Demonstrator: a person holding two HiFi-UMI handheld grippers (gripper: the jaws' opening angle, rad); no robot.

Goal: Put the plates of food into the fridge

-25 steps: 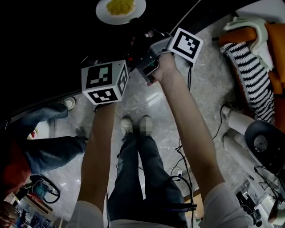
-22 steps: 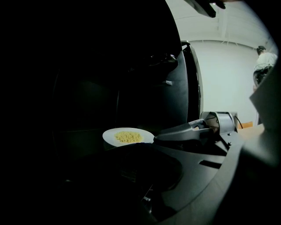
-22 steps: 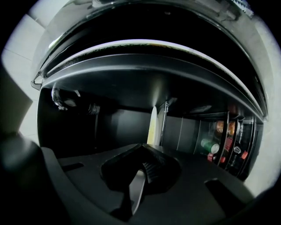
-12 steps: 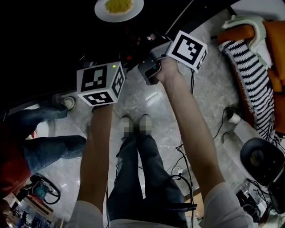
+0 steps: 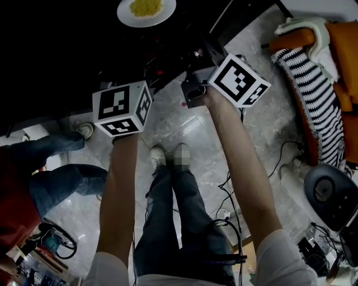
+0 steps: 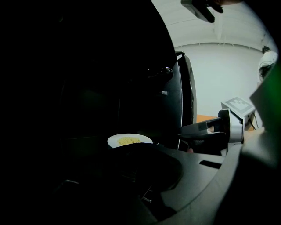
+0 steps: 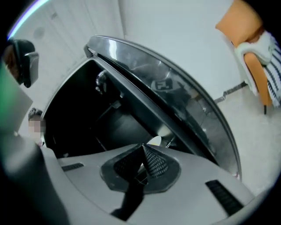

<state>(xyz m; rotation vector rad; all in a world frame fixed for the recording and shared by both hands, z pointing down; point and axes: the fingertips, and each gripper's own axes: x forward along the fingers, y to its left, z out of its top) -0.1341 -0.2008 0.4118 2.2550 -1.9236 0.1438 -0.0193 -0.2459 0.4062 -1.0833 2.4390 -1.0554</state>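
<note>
A white plate of yellow food (image 5: 146, 9) rests on a dark surface inside the black fridge, far ahead of both grippers; it also shows as the plate (image 6: 129, 140) in the left gripper view. My left gripper (image 6: 147, 154) is very dark, its jaws reading as one closed hump with nothing in them. Its marker cube (image 5: 121, 108) hangs over the floor. My right gripper (image 7: 147, 154) is shut and empty, its tips meeting in a point before the open fridge door (image 7: 175, 101). Its marker cube (image 5: 239, 79) sits right of centre.
A person in jeans (image 5: 53, 179) sits at the left. An orange chair with a striped cloth (image 5: 316, 92) stands at the right, above a black round chair base (image 5: 327, 192). Cables (image 5: 226, 195) trail over the marble floor by my own shoes (image 5: 168, 156).
Both grippers have drawn apart and slightly back from the fridge, the left one drifting left, the right one moving right. The plate stays in place.
</note>
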